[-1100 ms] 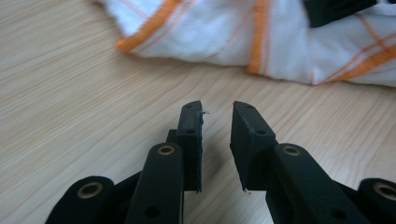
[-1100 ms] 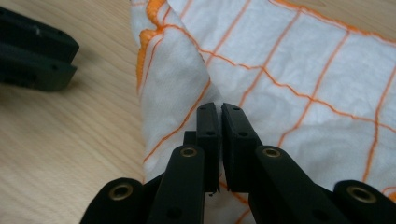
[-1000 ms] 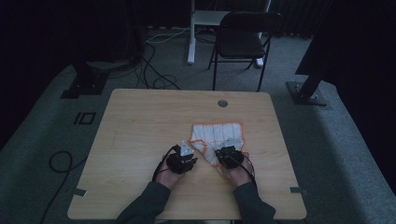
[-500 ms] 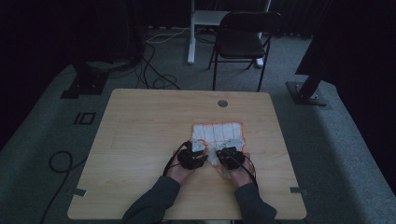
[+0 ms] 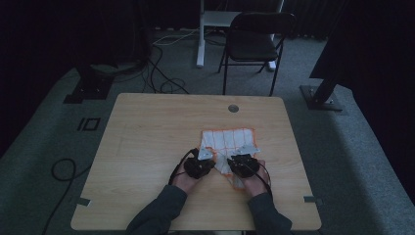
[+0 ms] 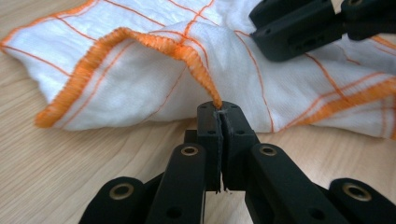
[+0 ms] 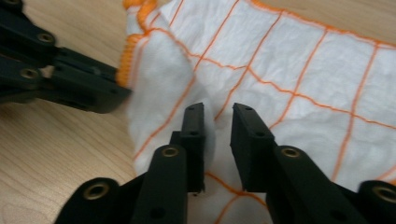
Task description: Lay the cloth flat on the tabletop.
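Note:
A white cloth [image 5: 227,139] with orange grid lines and an orange hem lies on the wooden table [image 5: 147,127], rumpled at its near edge. My left gripper [image 5: 214,159] is at the cloth's near-left corner. In the left gripper view its jaws [image 6: 219,109] have just closed and are shut on the orange hem of the cloth [image 6: 140,88], which lifts into a small fold. My right gripper [image 5: 230,159] sits just to the right over the near edge. In the right gripper view the right gripper [image 7: 218,109] has just been opening; a gap shows between its pads over the cloth [image 7: 299,60].
A round grommet hole [image 5: 233,108] sits near the table's far edge. A dark chair [image 5: 254,39] and a white desk leg stand beyond the table. Cables [image 5: 161,83] lie on the floor at the far left. The left gripper [image 7: 93,93] reaches in beside the right one.
The left hand has shifted slightly right onto the cloth's near corner. The right hand has stayed put at the near edge.

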### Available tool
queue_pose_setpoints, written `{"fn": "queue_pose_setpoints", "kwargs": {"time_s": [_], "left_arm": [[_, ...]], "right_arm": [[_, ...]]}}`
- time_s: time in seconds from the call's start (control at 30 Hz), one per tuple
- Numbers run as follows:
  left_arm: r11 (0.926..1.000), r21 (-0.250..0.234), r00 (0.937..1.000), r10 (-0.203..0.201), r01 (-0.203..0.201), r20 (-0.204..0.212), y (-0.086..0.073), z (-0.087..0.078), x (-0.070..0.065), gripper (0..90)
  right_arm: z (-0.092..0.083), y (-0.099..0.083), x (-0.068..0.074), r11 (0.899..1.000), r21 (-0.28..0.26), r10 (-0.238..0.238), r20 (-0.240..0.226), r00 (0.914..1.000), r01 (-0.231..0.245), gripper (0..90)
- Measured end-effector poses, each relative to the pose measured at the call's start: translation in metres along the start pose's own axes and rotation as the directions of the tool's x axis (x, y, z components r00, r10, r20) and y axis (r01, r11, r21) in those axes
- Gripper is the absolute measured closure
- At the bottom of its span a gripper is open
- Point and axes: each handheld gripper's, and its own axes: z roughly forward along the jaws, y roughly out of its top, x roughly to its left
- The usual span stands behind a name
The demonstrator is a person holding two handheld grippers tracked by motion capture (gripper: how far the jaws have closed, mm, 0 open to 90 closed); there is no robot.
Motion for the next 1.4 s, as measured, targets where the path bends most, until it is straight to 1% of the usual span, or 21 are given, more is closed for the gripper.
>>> {"fn": "queue_pose_setpoints", "kwargs": {"time_s": [0.13, 0.17, 0.2, 0.27, 0.3, 0.33, 0.5, 0.6, 0.67, 0.77, 0.83, 0.9, 0.97, 1.0, 1.03, 1.1, 1.17, 1.27, 1.3, 1.33, 1.4], "left_arm": [[0.9998, -0.017, 1.0000, -0.009, 0.009, -0.001, -0.003, -0.018, 0.002, 88.7], [0.9998, -0.017, 1.0000, -0.009, 0.009, -0.001, -0.003, -0.018, 0.002, 88.7], [0.9997, -0.018, 0.9999, -0.013, 0.013, -0.003, -0.005, -0.025, 0.004, 88.7], [0.9996, -0.020, 0.9998, -0.018, 0.018, -0.001, -0.006, -0.027, 0.005, 88.6], [0.9993, -0.020, 0.9995, -0.030, 0.030, -0.005, -0.010, -0.035, 0.008, 88.6], [0.9992, -0.019, 0.9993, -0.035, 0.035, -0.009, -0.013, -0.039, 0.010, 88.6], [0.9965, -0.022, 0.9967, -0.081, 0.081, -0.008, -0.024, -0.057, 0.018, 88.5], [0.9957, -0.022, 0.9958, -0.090, 0.090, -0.013, -0.031, -0.065, 0.017, 87.9], [0.9957, -0.023, 0.9958, -0.090, 0.090, -0.015, -0.032, -0.067, 0.016, 87.3], [0.9934, -0.045, 0.9944, -0.106, 0.105, -0.008, -0.035, -0.076, 0.015, 86.5], [0.9934, -0.059, 0.9950, -0.099, 0.098, -0.014, -0.035, -0.081, 0.013, 85.8], [0.9955, -0.048, 0.9958, -0.083, 0.081, -0.037, -0.034, -0.082, 0.012, 84.1], [0.9958, -0.042, 0.9957, -0.083, 0.081, -0.041, -0.035, -0.082, 0.012, 81.4], [0.9951, -0.037, 0.9947, -0.093, 0.091, -0.044, -0.036, -0.080, 0.014, 81.4], [0.9948, -0.036, 0.9944, -0.097, 0.095, -0.042, -0.037, -0.079, 0.014, 77.3], [0.9940, -0.032, 0.9937, -0.106, 0.105, -0.036, -0.039, -0.075, 0.015, 74.6], [0.9945, -0.025, 0.9943, -0.102, 0.101, -0.029, -0.040, -0.072, 0.015, 71.5], [0.9940, -0.017, 0.9938, -0.109, 0.108, -0.023, -0.041, -0.067, 0.015, 69.0], [0.9942, -0.006, 0.9940, -0.108, 0.107, -0.021, -0.042, -0.065, 0.016, 68.4], [0.9936, -0.006, 0.9934, -0.113, 0.113, -0.019, -0.042, -0.063, 0.016, 67.8], [0.9939, 0.012, 0.9939, -0.109, 0.109, -0.014, -0.044, -0.059, 0.016, 67.7]], "right_arm": [[-0.005, -0.001, -0.004, 1.000, -0.012, 0.010, 0.003, 0.9999, -0.010, 69.9], [-0.005, -0.001, -0.004, 1.000, -0.012, 0.010, 0.003, 0.9999, -0.010, 69.9], [-0.006, -0.002, -0.005, 1.000, -0.010, 0.009, 0.013, 0.9999, -0.009, 70.1], [-0.007, -0.003, -0.007, 1.000, -0.008, 0.014, 0.019, 0.9997, -0.014, 70.1], [-0.007, -0.003, -0.007, 1.000, -0.008, 0.012, 0.020, 0.9997, -0.012, 70.2], [-0.008, -0.005, -0.010, 1.000, 0.000, 0.014, 0.027, 0.9996, -0.014, 70.2], [-0.008, -0.008, -0.013, 1.000, 0.004, 0.015, 0.032, 0.9994, -0.015, 70.3], [-0.008, -0.009, -0.014, 1.000, 0.009, 0.017, 0.035, 0.9992, -0.018, 70.3], [-0.008, -0.010, -0.014, 1.000, 0.011, 0.020, 0.035, 0.9992, -0.020, 70.2], [-0.008, -0.011, -0.015, 1.000, 0.013, 0.014, 0.039, 0.9991, -0.015, 70.2], [-0.008, -0.011, -0.016, 1.000, 0.015, 0.017, 0.040, 0.9990, -0.018, 70.2], [-0.008, -0.012, -0.017, 1.000, 0.019, 0.015, 0.044, 0.9989, -0.016, 70.1], [-0.008, -0.013, -0.017, 1.000, 0.021, 0.013, 0.043, 0.9990, -0.013, 70.1], [-0.008, -0.013, -0.017, 1.000, 0.022, 0.014, 0.044, 0.9989, -0.015, 70.1], [-0.008, -0.014, -0.017, 1.000, 0.023, 0.015, 0.044, 0.9989, -0.016, 70.0], [-0.008, -0.015, -0.018, 1.000, 0.023, 0.015, 0.043, 0.9990, -0.016, 70.0], [-0.008, -0.015, -0.018, 1.000, 0.024, 0.013, 0.044, 0.9990, -0.014, 69.9], [-0.008, -0.015, -0.018, 1.000, 0.026, 0.012, 0.043, 0.9990, -0.013, 69.8], [-0.009, -0.015, -0.017, 1.000, 0.026, 0.011, 0.042, 0.9990, -0.013, 69.7], [-0.009, -0.016, -0.017, 1.000, 0.026, 0.010, 0.042, 0.9991, -0.011, 69.7], [-0.008, -0.016, -0.017, 1.000, 0.027, 0.006, 0.044, 0.9990, -0.008, 69.6]]}}
